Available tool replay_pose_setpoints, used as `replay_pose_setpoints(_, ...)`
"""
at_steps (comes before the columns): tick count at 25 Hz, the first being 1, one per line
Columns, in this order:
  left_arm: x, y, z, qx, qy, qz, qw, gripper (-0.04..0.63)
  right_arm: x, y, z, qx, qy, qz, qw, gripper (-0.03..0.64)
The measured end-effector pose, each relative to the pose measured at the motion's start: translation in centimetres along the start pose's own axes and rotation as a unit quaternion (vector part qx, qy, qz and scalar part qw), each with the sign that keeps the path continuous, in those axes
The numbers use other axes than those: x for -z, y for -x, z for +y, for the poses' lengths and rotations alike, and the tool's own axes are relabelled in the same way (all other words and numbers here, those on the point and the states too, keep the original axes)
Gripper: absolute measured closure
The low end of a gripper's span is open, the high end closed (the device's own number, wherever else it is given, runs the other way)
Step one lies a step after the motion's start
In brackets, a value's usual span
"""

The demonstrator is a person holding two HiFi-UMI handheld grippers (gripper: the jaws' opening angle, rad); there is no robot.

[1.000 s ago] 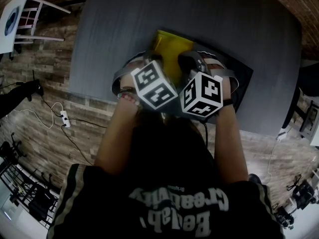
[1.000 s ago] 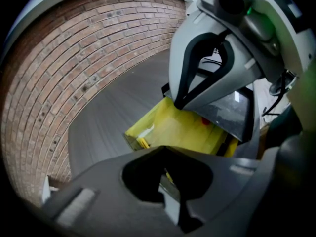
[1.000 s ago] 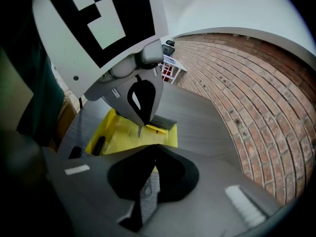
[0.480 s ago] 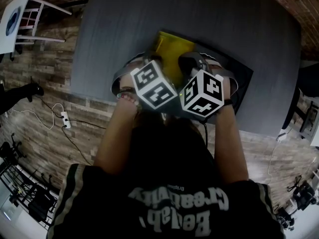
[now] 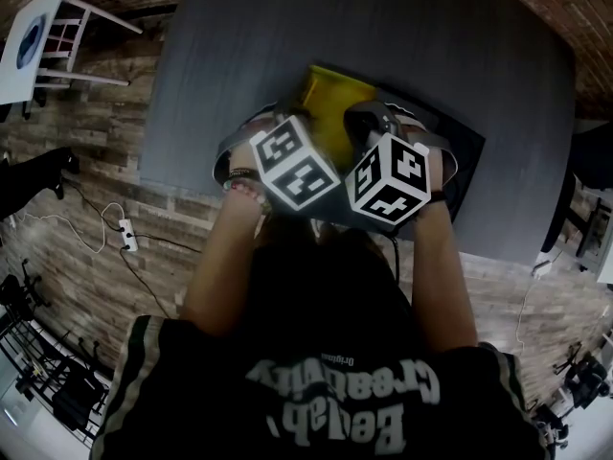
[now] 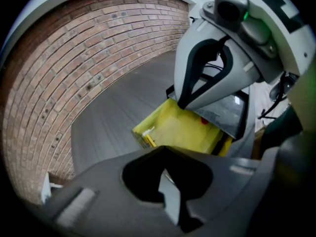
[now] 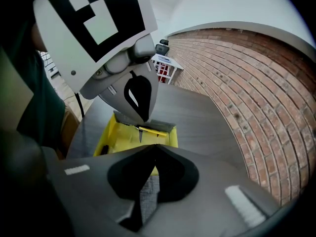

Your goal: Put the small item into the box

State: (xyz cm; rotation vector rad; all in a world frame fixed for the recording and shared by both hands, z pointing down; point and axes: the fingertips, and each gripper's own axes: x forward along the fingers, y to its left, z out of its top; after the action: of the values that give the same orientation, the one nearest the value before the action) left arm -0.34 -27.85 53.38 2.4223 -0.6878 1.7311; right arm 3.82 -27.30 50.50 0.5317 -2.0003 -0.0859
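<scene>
Both grippers held over the yellow box (image 5: 330, 92), hardly moved since a second ago.
Left gripper (image 6: 165, 150) and right gripper (image 7: 157, 146) each have jaw tips pressed together, nothing gripped; a small red item (image 6: 203, 121) lies inside the box on the table (image 5: 383, 27).

a dark grey table (image 5: 239, 56) carries an open yellow box (image 6: 182, 130), which sits flat on its surface just ahead of both pairs of jaws, beyond their tips.
</scene>
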Motion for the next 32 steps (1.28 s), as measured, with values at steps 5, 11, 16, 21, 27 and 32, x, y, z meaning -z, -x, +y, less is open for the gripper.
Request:
replay_pose_setpoints(5,0.1,0.6,0.1,0.007,0.009,-0.002,0.9999,0.592,-0.5,0.4,-0.3,0.004,-0.014,0.0,1.0,0.612)
replay_pose_setpoints(11,-0.3,2.2,-0.4,0.002,0.018,-0.007,0.9998,0.592,-0.8,1.8,0.1,0.009,-0.013,0.0,1.0,0.612)
replay_pose_setpoints(16,-0.4,3.5,-0.6,0.005,0.025,-0.012,0.9996,0.592,-1.5,2.6,0.4,0.001,-0.017,-0.003,1.0,0.612)
replay_pose_setpoints(21,-0.7,4.4,-0.9,0.001,0.03,-0.015,0.9994,0.592,-1.7,3.4,0.3,0.001,-0.024,-0.008,1.0,0.612)
replay_pose_setpoints(27,-0.9,5.9,-0.9,-0.008,0.029,-0.023,0.9993,0.592,-2.8,4.7,0.4,0.003,-0.041,-0.026,0.999,0.612)
replay_pose_setpoints(32,-2.4,7.0,-1.5,-0.017,0.025,-0.034,0.999,0.592,-2.4,6.1,0.0,0.011,-0.051,-0.033,0.998,0.612)
